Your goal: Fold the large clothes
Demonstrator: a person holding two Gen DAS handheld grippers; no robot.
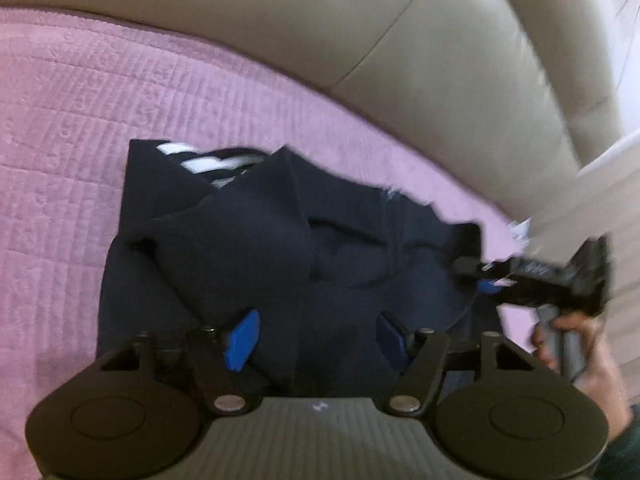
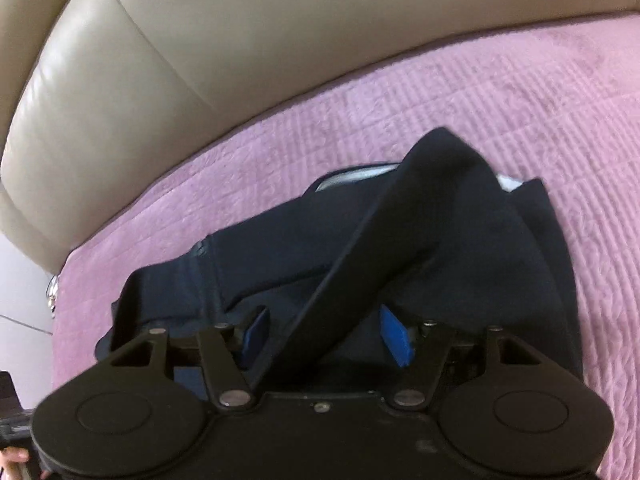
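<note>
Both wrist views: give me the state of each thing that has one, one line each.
Dark navy garment: partly folded and rumpled, lying on the pink quilt, white lining showing at its far edge.
Pink quilt: spread flat over the couch seat.
Left tool: open, blue pads apart over the garment's near edge.
Right tool: open, a raised fold of the garment running between its pads.

Motion-blurred right hand-held gripper [image 1: 486, 276]; navy garment's [image 1: 280, 248] near edge behind left hand-held gripper [image 1: 316, 338].

Navy garment [image 1: 280, 240], pink quilted cover [image 1: 80, 120], beige sofa [image 1: 280, 20]
</note>
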